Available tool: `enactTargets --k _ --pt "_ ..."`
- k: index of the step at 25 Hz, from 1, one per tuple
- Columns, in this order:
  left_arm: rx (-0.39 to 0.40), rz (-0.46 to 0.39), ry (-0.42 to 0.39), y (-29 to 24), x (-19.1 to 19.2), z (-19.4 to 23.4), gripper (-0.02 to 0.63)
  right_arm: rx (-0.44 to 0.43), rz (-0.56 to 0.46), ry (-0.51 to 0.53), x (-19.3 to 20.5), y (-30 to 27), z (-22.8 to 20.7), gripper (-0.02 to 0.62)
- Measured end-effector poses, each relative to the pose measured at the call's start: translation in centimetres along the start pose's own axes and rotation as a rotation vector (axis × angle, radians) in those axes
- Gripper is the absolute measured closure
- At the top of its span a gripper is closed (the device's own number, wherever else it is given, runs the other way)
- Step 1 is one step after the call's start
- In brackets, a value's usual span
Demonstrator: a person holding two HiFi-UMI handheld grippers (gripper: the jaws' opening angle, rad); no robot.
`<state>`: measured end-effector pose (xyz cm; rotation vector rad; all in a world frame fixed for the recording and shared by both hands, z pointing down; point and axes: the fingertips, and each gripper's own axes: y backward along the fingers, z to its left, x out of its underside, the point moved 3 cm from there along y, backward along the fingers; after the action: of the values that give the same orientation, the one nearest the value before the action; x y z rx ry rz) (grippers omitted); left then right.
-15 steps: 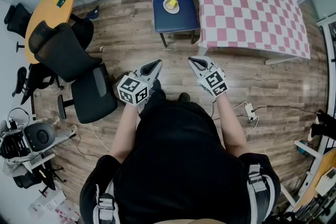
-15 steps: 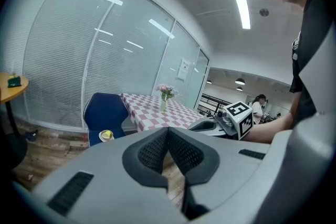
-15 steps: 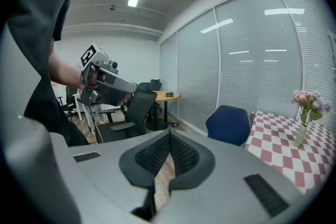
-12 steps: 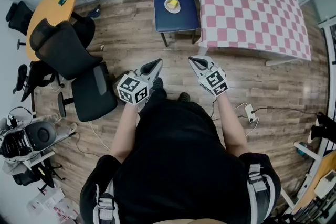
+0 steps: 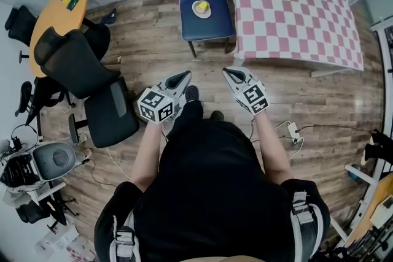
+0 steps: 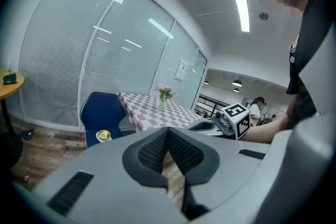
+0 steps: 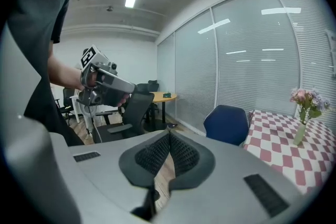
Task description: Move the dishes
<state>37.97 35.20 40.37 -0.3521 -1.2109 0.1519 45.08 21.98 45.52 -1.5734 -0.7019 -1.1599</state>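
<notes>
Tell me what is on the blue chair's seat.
A small plate sits on the seat of the blue chair, with a yellow item on it. The item covers the plate's middle; what it is cannot be told.

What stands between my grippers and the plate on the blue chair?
Nothing visible. Only wood floor lies between the left gripper, the right gripper and the plate on the seat of the blue chair.

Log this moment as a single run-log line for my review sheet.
stage: dish not yet reached | left gripper: shut, empty | right gripper: shut, empty | plate: holds yellow food, on blue chair seat, ahead
</notes>
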Motion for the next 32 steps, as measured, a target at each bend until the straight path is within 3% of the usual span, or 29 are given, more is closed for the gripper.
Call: enactTargets --k 18,32 --pt "0.12 0.049 -0.01 -2.6 -5.6 17.6 0.584 0.161 0.047 -0.101 -5.3 -14.3 -6.2 0.579" --pt "0.17 0.07 -0.02 -2.4 -6.9 26.6 0.584 0.225 0.07 -0.12 -7.1 -22.3 -7.3 0.578"
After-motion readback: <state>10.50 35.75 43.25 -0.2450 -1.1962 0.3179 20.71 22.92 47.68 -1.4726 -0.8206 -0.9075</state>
